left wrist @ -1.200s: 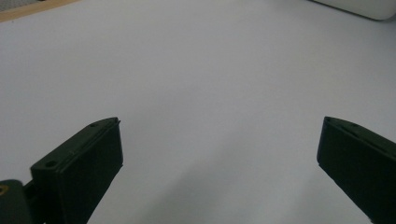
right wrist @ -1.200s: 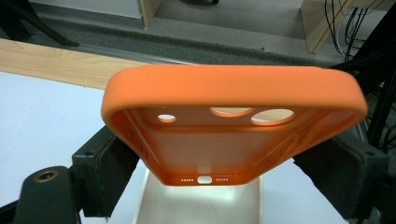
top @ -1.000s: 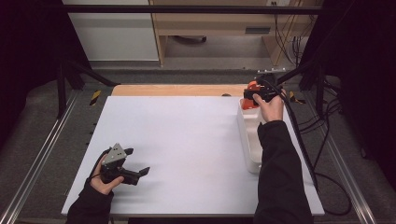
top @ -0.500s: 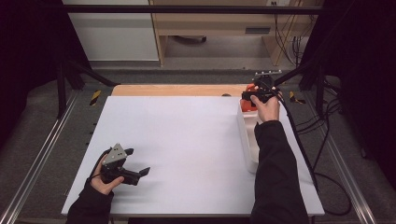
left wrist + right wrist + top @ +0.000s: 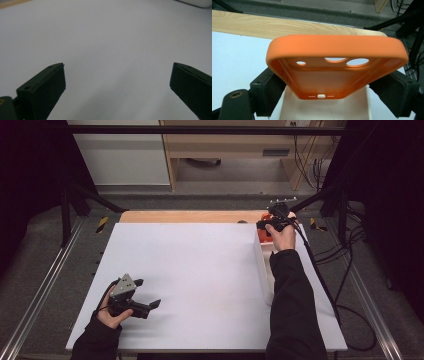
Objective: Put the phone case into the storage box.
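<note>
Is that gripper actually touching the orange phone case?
Touching. In the right gripper view, the right gripper has both black jaws pressed against the sides of the orange phone case, holding it above the white tray.

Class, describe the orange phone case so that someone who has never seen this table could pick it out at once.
Start at the white table and go to its far right corner, where a white tray lies along the edge. Above the tray's far end, the right gripper clamps the phone case: the one bright orange thing, empty, with camera cut-outs.
</note>
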`<state>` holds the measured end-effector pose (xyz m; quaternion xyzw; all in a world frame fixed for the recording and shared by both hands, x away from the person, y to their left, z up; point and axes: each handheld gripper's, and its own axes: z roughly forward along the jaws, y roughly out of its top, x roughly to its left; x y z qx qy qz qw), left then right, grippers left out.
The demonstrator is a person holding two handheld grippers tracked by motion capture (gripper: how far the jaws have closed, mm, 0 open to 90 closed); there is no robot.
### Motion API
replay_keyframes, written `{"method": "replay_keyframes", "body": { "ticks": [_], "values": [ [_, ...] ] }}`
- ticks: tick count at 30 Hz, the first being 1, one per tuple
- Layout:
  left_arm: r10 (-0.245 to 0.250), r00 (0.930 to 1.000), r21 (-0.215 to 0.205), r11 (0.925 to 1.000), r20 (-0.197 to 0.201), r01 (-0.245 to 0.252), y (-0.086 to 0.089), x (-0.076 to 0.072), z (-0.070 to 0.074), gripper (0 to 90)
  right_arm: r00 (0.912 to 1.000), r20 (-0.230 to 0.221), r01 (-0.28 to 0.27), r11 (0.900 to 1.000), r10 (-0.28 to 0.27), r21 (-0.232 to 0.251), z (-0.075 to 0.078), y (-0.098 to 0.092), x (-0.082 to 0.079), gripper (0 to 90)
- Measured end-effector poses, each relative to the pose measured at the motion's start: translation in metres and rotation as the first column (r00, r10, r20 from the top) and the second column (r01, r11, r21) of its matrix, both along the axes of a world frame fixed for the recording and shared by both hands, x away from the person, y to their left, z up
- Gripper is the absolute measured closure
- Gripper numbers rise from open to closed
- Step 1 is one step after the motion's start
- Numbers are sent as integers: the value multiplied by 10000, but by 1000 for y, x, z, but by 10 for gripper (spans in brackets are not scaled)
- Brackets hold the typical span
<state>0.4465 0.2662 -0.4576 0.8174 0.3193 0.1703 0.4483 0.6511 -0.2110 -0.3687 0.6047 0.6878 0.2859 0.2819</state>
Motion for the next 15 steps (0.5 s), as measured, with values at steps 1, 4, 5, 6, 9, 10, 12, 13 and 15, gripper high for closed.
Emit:
{"method": "replay_keyframes", "body": {
  "ticks": [1,4,5,6,9,10,12,13,15],
  "values": [
    [1,10000,0,10000,-12,-1,0,0,0,0,10000,0,24,10000,-24,3,-2,0,1,154],
    [-5,10000,18,10000,-11,5,0,0,0,0,9999,-98,36,10000,-35,22,-6,1,3,153],
    [-3,10000,-5,10000,1,3,0,0,0,0,9999,-145,48,10000,-48,21,-7,2,4,154],
    [-2,10000,-4,10000,-1,2,0,0,0,0,9998,-180,52,10000,-52,2,-9,3,4,153],
    [-11,10000,26,10000,-18,11,0,0,0,0,9997,-205,143,9999,-142,40,-12,2,5,154],
    [-4,10000,-2,10000,-22,4,0,0,0,0,9996,-244,161,9999,-161,13,-13,2,6,153],
    [-6,10000,8,10000,-28,6,0,0,0,0,9994,-279,221,9997,-220,43,-15,1,6,153],
    [-10,10000,8,10000,-28,10,0,0,0,0,9993,-306,233,9997,-233,19,-16,1,6,154],
    [-7,10000,17,10000,-29,7,-1,0,0,0,9993,-291,245,9997,-244,36,-18,0,7,154]
  ]
}}
